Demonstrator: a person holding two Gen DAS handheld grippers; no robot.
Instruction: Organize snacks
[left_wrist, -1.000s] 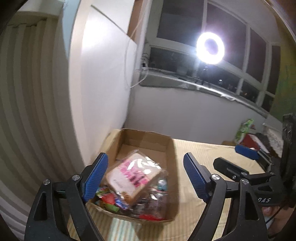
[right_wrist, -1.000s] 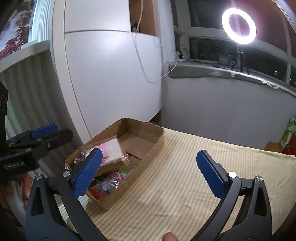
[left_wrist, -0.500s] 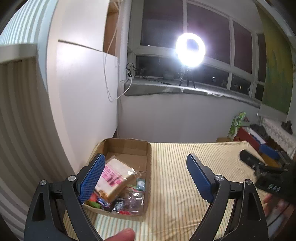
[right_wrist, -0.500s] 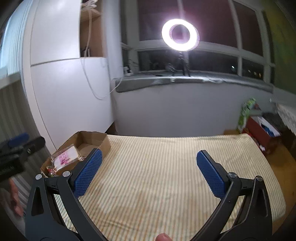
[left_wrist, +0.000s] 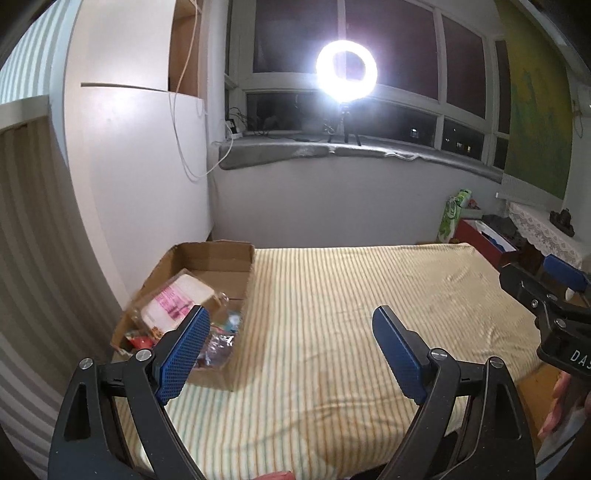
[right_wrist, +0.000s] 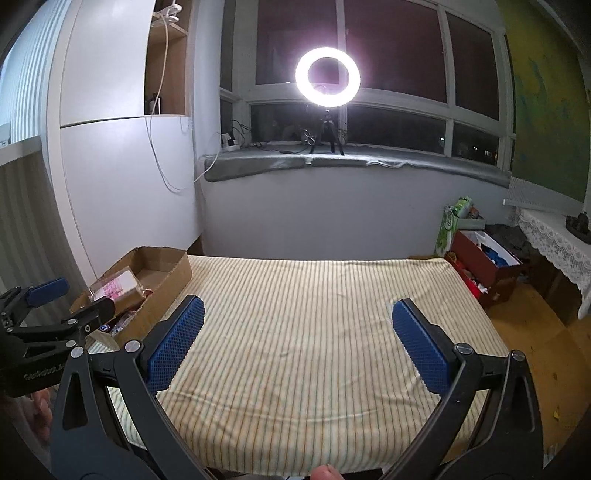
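Observation:
A cardboard box (left_wrist: 216, 258) sits at the far left corner of the table, which wears a striped cloth (left_wrist: 351, 295). In the box lie a pink-labelled packet (left_wrist: 173, 302) and several small wrapped snacks (left_wrist: 221, 334). My left gripper (left_wrist: 291, 317) hovers over the cloth just right of the box, open, with nothing between its blue pads. My right gripper (right_wrist: 298, 306) is open and empty above the middle of the cloth. The right wrist view shows the box (right_wrist: 162, 273), the packet (right_wrist: 116, 284) and the left gripper (right_wrist: 79, 297) at its left edge. The right gripper (left_wrist: 539, 275) appears at the left wrist view's right edge.
A white cabinet (left_wrist: 140, 166) with a hanging cable stands behind the box. A lit ring light (right_wrist: 327, 77) on a tripod is on the windowsill. On the floor at the right are a red box (right_wrist: 487, 266), a green packet (right_wrist: 452, 225) and a lace-covered table (right_wrist: 554, 236).
Both views have swung right, away from the box, which now lies at their left. The left gripper has drawn back from above the box. Both grippers stay open and empty.

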